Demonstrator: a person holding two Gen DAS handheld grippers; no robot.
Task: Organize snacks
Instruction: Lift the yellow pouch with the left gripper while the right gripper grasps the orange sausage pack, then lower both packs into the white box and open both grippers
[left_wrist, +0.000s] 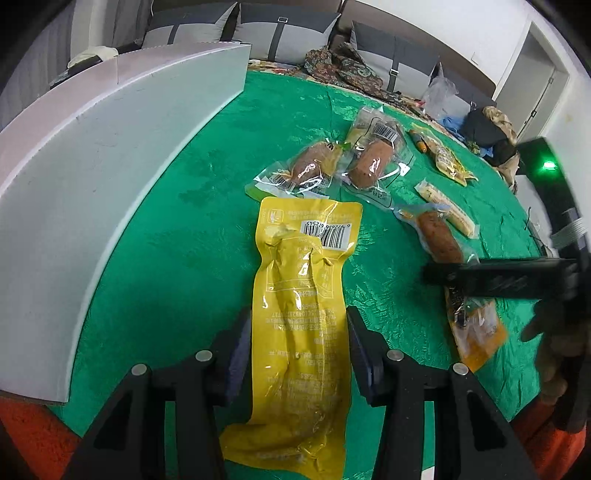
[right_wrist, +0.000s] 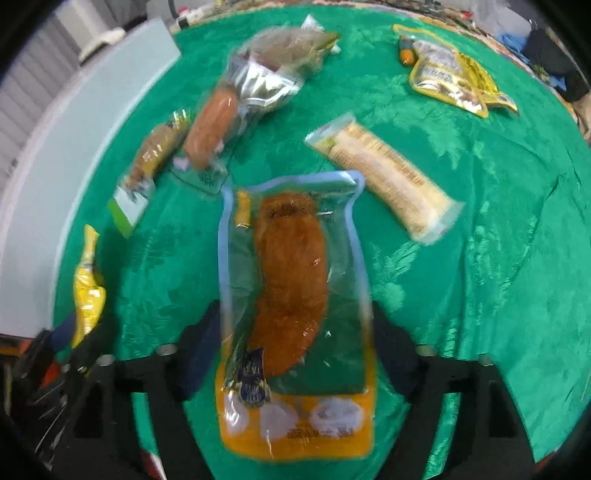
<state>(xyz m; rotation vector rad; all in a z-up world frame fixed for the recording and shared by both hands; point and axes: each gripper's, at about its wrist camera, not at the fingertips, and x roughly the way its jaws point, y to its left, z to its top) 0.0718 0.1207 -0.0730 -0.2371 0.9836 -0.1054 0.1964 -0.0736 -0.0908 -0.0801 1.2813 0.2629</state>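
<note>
A long yellow snack pack (left_wrist: 299, 317) lies on the green tablecloth (left_wrist: 177, 229) between the fingers of my left gripper (left_wrist: 297, 332), whose jaws stand open on either side of it. In the right wrist view a clear pack with a brown fried piece (right_wrist: 291, 280) lies between the open fingers of my right gripper (right_wrist: 295, 328). The same pack (left_wrist: 441, 236) and the right gripper's black body (left_wrist: 498, 280) show at the right of the left wrist view. The yellow pack (right_wrist: 86, 295) shows at the left edge of the right wrist view.
A white box (left_wrist: 92, 166) stands along the left. Two sausage packs (left_wrist: 310, 166) (left_wrist: 373, 158), a pale bar pack (right_wrist: 384, 177) and a yellow pouch (right_wrist: 454, 74) lie farther back on the cloth. Clutter and cushions sit beyond the table.
</note>
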